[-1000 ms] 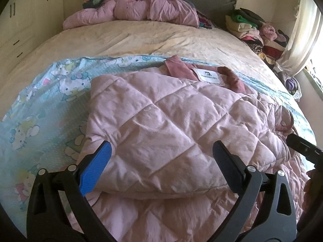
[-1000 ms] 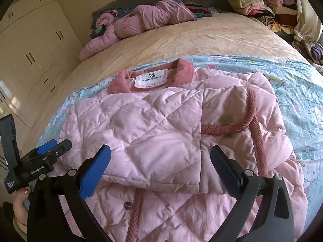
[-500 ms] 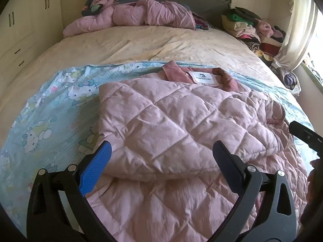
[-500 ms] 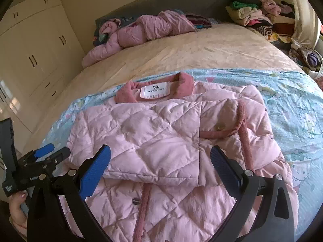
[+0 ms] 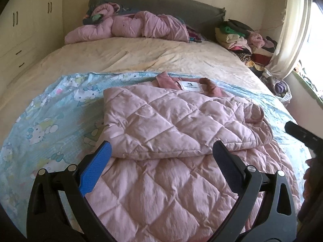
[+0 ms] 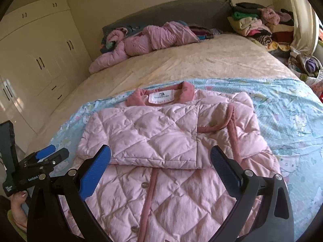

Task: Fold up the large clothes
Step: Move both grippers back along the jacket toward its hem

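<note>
In your right wrist view the quilted jacket lies centre frame on the printed sheet, its sleeves folded across its upper half. A second jacket lies at upper centre, stacked clothes upper right, wardrobe left.

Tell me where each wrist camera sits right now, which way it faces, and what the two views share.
Left wrist: sits behind the open left tongs, above the quilted pink jacket, facing the headboard; the right tongs enter at its right edge.
Right wrist: sits behind the open right tongs, above the jacket's buttoned front, facing the headboard; the left tongs and hand show lower left.
Shared: jacket, white neck label, cartoon-print sheet, wardrobe.
</note>
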A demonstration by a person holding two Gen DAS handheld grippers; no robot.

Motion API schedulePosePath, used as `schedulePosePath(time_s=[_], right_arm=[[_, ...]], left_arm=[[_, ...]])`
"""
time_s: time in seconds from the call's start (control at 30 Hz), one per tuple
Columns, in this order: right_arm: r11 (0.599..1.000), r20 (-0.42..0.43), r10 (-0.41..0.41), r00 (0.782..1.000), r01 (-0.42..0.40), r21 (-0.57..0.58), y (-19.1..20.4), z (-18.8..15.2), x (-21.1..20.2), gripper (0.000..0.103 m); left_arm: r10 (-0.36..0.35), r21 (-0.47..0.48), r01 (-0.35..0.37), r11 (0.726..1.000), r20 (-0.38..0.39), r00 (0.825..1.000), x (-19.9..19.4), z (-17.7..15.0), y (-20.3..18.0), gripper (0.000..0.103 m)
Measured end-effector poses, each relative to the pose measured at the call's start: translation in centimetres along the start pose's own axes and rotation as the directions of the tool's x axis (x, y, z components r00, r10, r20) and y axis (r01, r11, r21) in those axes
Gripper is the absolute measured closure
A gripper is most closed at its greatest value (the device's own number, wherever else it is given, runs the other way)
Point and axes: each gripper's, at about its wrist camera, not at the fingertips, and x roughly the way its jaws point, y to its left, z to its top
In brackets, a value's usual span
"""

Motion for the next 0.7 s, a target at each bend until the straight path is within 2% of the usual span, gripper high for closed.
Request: schedulePosePath(time_s=[0.7], right_arm=[[1.0,0.102,0.007,0.995,-0.005,-0.02,0.0,-0.9,-7.8,0.005]], left_arm=[[0.001,0.017,-0.002,1.0,0.068,0.998,-6.8,-1.1,-1.8,0.009]])
